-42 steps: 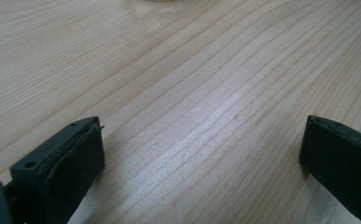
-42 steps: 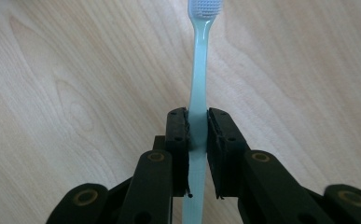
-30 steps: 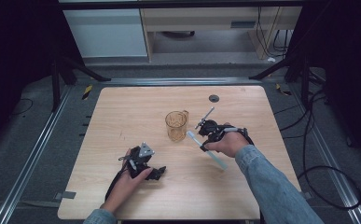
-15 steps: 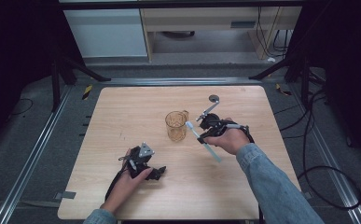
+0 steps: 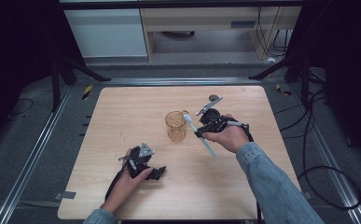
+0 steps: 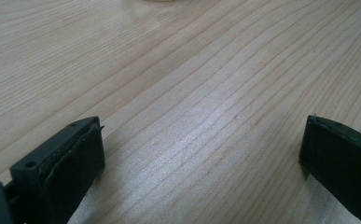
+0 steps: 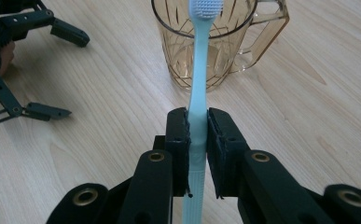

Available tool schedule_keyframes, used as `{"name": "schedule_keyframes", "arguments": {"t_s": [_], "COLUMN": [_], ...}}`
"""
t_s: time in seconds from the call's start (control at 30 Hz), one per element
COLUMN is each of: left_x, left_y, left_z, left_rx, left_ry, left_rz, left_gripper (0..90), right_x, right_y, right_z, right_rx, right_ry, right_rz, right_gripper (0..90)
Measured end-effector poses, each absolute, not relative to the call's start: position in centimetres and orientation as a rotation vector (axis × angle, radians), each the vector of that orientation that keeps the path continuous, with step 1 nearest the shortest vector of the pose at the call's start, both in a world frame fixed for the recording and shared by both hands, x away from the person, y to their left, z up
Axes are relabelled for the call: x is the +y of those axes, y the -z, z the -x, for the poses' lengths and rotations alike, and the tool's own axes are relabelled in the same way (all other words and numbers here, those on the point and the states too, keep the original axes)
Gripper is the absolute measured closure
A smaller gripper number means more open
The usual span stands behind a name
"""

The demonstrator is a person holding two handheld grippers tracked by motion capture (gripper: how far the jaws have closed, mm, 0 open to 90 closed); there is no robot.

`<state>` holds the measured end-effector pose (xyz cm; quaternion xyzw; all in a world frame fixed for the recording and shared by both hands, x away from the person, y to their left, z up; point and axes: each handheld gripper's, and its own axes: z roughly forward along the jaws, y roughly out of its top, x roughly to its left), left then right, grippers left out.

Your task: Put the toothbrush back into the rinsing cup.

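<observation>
Now, step in hand: the carry-over to the cup looked nearly done; the light blue toothbrush (image 7: 197, 100) was poised with its bristle head at the rim of the amber cup (image 7: 218, 49), not yet inside it.
Right tongs (image 7: 197, 140): pressed on the toothbrush handle, pads gripping it from both sides, with the tail of the handle sticking out toward the near side.
Toothbrush in the high view: the toothbrush (image 5: 197, 133) ran aslant from the right hand (image 5: 229, 136) up and left, its head just beside the cup's rim.
Cup: the amber cup (image 5: 176, 126) stood upright about mid-bench, handle on its right, and seemingly empty.
Left tongs (image 5: 156, 173): spread wide, nothing between them, resting low at the near left of the bench (image 5: 122, 102), well apart from the cup.
Next move, as I judged it: lift the head over the rim, tip the brush steeper, lower it in, then spread the right tongs.
Watch for: the head or shaft nudging the light cup sideways, since the left tongs were not steadying it.
</observation>
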<state>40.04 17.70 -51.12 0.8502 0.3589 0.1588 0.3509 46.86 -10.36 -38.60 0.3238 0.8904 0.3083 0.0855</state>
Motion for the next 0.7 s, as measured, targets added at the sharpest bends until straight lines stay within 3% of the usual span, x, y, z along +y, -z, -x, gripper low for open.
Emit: {"name": "schedule_keyframes", "arguments": {"t_s": [0.7], "left_x": [17.7], "left_y": [51.1], "left_z": [-40.0], "left_rx": [0.929], "left_ry": [-0.411], "left_rz": [-2.201], "left_gripper": [0.0], "right_x": [-10.6], "right_y": [37.3], "right_z": [-47.4], "right_rx": [2.528], "right_ry": [-1.033], "right_rz": [-1.011], "right_gripper": [79.0]}}
